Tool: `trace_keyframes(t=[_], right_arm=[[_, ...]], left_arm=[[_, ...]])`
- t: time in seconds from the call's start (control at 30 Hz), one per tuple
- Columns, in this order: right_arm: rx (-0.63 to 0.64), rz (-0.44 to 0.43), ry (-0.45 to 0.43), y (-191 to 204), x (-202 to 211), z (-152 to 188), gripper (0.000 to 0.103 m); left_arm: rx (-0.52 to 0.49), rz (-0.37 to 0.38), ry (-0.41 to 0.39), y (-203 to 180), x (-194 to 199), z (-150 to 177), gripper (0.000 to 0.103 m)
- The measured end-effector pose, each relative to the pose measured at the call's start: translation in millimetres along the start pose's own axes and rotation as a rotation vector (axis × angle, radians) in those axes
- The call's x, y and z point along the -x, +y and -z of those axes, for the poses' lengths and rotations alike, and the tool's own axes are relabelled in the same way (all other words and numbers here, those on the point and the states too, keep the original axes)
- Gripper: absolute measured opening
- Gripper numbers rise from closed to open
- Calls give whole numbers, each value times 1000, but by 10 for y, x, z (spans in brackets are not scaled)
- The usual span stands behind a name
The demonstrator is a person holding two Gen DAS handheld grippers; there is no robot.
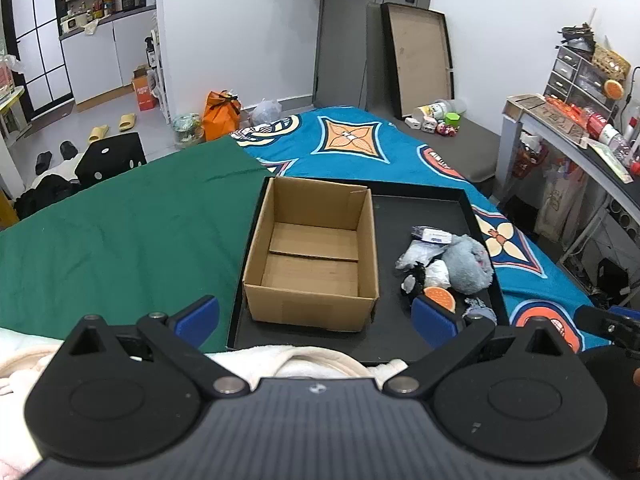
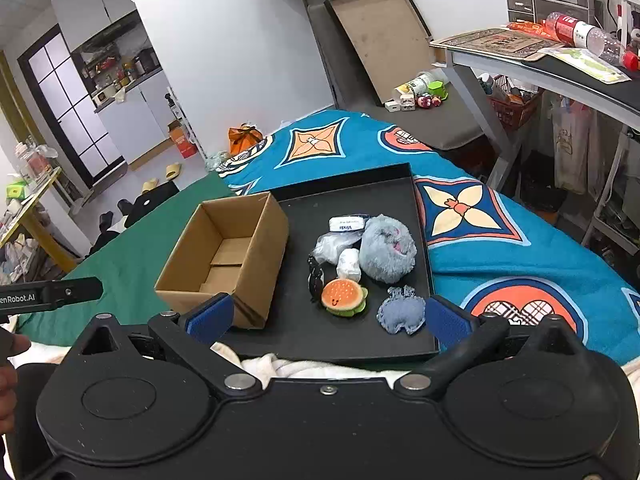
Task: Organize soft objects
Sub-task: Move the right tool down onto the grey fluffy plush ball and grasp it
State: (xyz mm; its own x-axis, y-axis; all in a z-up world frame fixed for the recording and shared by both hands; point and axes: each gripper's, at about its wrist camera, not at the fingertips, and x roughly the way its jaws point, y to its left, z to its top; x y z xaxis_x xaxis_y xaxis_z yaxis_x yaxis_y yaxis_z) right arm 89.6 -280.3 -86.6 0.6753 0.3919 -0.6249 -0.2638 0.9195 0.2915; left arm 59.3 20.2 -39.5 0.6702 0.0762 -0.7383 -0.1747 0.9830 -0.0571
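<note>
Right wrist view: right hand-held gripper (image 2: 326, 314) wide, empty; brown cardboard box (image 2: 224, 256) empty beside plush burger (image 2: 344, 297), ready for loading.

"enRobot.AI" on left tongs (image 2: 48, 294), perhaps "Vinda" on tissue pack (image 2: 347, 224)

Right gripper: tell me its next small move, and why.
Probably ease the right gripper forward and down onto the burger plush. Its jaws are open and empty, the plush lies nearest between them on the black tray, apart from the grey furry toy, and the cardboard box beside it holds nothing yet.
</note>
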Motion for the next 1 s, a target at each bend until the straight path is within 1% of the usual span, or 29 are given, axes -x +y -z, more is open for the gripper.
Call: trace_keyframes(t=[0.3, 0.4, 0.6, 0.73, 1.0], right_arm=[[-17, -5, 0, -105, -201, -62, 103], [-21, -8, -1, -158, -267, -71, 102], [-55, 5, -5, -278, -401, -93, 100], [-73, 2, 1, -343, -481, -107, 96], [-83, 2, 25, -411, -741, -148, 94]], left_arm=[[25, -13, 14, 66, -244, -67, 101], [38, -29, 27, 105, -341, -82, 101], [50, -48, 37, 208, -507, -117, 100], [70, -54, 50, 308, -629, -148, 99], [93, -72, 85, 453, -914, -172, 92]])
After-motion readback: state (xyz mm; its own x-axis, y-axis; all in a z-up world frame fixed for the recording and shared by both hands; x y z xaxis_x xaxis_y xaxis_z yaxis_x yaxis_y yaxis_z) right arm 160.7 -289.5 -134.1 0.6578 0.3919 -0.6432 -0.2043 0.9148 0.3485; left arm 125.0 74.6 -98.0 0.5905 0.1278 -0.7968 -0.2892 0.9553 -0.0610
